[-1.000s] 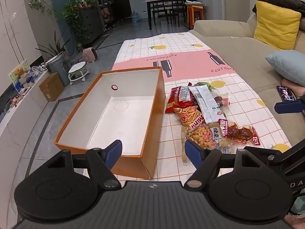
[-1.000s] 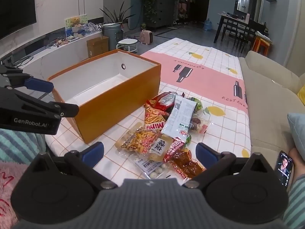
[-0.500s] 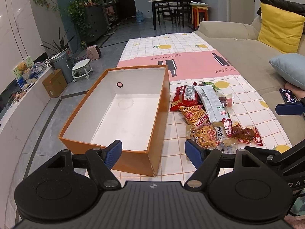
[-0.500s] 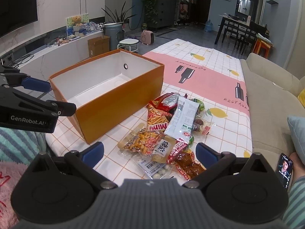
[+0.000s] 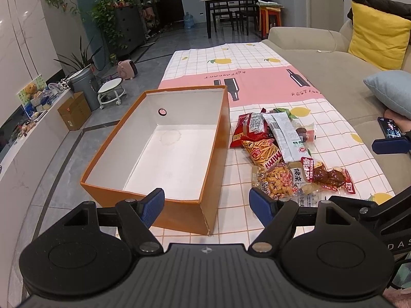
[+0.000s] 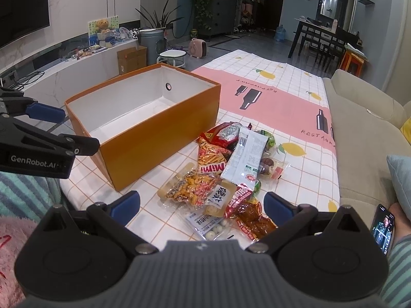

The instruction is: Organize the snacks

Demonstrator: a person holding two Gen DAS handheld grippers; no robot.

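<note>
An empty orange box (image 5: 213, 154) with a white inside stands on the checked tablecloth; it also shows in the right wrist view (image 6: 159, 133). A pile of snack packets (image 5: 285, 154) lies to its right, also in the right wrist view (image 6: 226, 177): a red bag, a yellow Mimi bag (image 6: 213, 159), a long white packet (image 6: 244, 159), peanuts, dark red meat. My left gripper (image 5: 206, 202) is open and empty, above the box's near corner. My right gripper (image 6: 201, 205) is open and empty, just above the nearest packets.
The table's cloth (image 5: 257, 59) runs far back, pink band in the middle. A beige sofa (image 5: 334, 71) with yellow and blue cushions lines the right side. A phone (image 6: 382, 228) lies by the sofa edge. Floor, a stool and a cardboard carton (image 5: 74, 110) are left of the table.
Both grippers have drawn back and up a little, so box and snacks sit farther off in both views. Jaws stay open. No object has moved.
</note>
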